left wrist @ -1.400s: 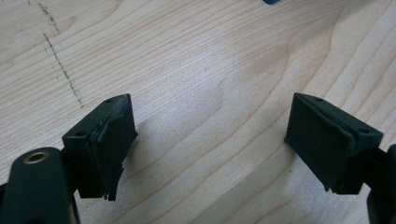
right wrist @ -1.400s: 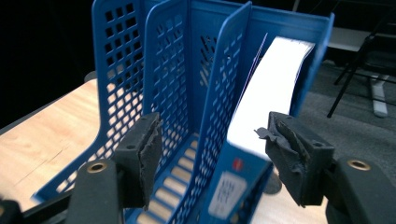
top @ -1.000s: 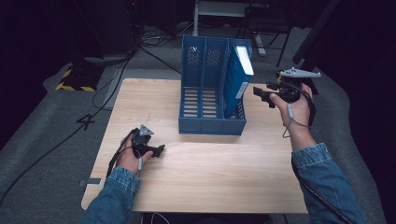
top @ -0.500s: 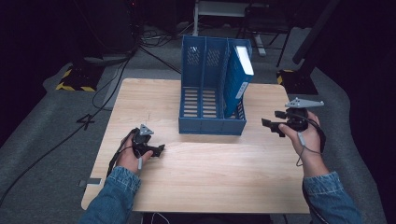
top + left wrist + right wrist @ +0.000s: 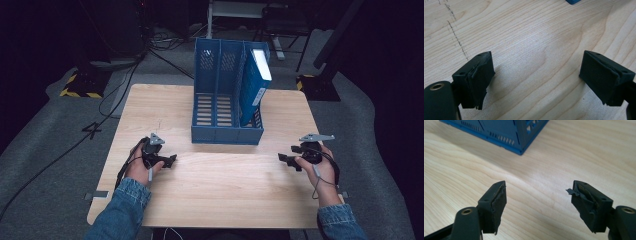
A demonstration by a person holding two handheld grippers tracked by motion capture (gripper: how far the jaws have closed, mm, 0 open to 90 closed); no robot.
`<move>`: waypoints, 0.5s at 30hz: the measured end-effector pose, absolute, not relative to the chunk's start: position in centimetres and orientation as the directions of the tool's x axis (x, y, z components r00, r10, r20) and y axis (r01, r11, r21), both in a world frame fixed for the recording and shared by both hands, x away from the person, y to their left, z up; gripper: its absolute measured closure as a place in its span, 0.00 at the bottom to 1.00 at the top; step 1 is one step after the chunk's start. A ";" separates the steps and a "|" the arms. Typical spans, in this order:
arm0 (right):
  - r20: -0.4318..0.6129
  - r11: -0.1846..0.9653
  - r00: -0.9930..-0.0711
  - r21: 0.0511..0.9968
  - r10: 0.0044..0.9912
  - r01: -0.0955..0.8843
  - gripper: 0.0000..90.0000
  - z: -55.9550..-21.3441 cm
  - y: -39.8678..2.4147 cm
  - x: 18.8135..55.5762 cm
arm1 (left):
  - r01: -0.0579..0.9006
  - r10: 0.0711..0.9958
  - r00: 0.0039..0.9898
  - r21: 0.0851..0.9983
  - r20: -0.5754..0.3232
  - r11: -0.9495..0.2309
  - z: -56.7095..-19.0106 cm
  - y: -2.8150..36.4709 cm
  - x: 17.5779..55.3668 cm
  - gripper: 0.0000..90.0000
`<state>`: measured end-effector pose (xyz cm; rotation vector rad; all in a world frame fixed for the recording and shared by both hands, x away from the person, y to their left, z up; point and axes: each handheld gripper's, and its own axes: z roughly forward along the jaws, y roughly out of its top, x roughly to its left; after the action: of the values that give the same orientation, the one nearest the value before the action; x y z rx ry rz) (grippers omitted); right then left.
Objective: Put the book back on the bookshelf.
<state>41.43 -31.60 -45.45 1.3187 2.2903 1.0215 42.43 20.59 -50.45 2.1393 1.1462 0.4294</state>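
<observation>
A dark lab: floor cables (image 5: 150, 47), hazard-taped stand base (image 5: 80, 85).

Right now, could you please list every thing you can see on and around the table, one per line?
file rack: one, blue, three slots, far middle of the table
binder: one, blue with white spine, upright and leaning in the rack's right slot
table: one, light wood, centre
cables: several, black, floor beyond the table's left
left tongs: one, black, open over bare wood, near left
right tongs: one, black, open with nothing between, just been opening, near right
sleeves: two, blue denim, bottom edge
</observation>
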 end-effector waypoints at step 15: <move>0.038 0.397 -0.604 0.722 0.796 0.567 0.20 -50.1 -31.0 41.6 | 0.607 0.828 0.561 0.691 -0.023 -0.392 -50.5 20.5 42.5 0.14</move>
<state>41.64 -30.98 -50.06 1.1870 2.3449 1.0277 42.53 20.48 -50.47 2.1351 1.1446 0.4313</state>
